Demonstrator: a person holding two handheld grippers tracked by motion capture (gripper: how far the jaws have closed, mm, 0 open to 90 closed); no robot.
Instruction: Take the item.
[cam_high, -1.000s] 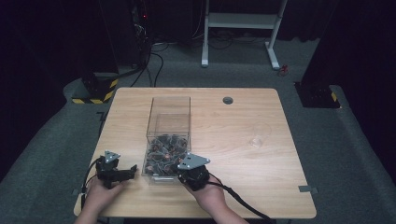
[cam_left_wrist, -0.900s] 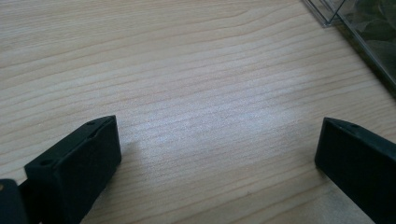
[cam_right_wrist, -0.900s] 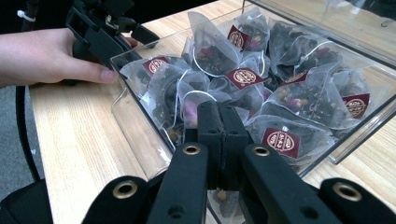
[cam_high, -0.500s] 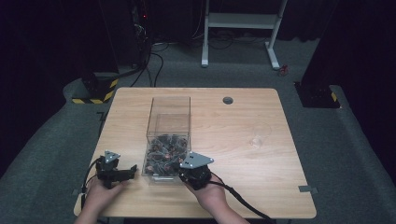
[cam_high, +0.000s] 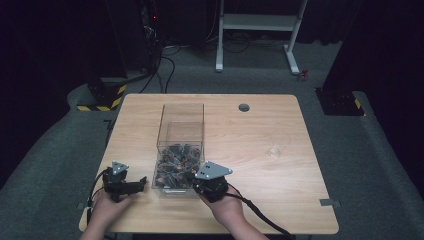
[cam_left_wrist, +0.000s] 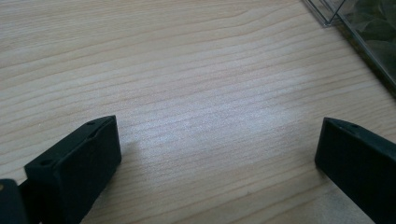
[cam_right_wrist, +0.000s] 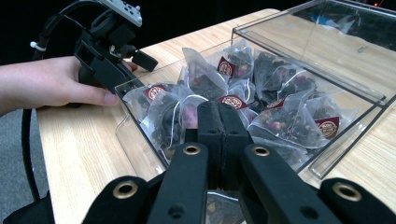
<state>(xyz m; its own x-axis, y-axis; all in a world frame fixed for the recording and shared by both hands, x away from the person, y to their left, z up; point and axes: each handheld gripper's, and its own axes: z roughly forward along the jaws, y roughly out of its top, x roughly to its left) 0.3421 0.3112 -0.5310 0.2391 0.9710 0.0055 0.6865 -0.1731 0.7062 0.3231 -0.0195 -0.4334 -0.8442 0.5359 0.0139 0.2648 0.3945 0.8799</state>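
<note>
Two grippers are working at the near edge of a pale wood-grain table, where a person is picking tea bags out of a clear box. The right gripper is reaching over the box's near wall, its black jaws pressed together among the bags; whether a fold of mesh or a string is pinched between them cannot be told. The bags are pyramid sachets of sheer, slightly glossy mesh, filled with dark leaves and pinkish buds and trailing white strings with small red paper tags; they are lying heaped in the near end of the box. To do this step well, the grip should probably be taking one sachet by a corner or its tag and lifting straight up, slowly, so that tangled strings are not dragging neighbours along and the light box is not sliding. The left gripper is resting on the table just beside the box's left wall, jaws wide apart over bare wood, well placed to be steadying the box if it shifts. Farther right, a small clear cup is standing on the table, well apart from the box.
</note>
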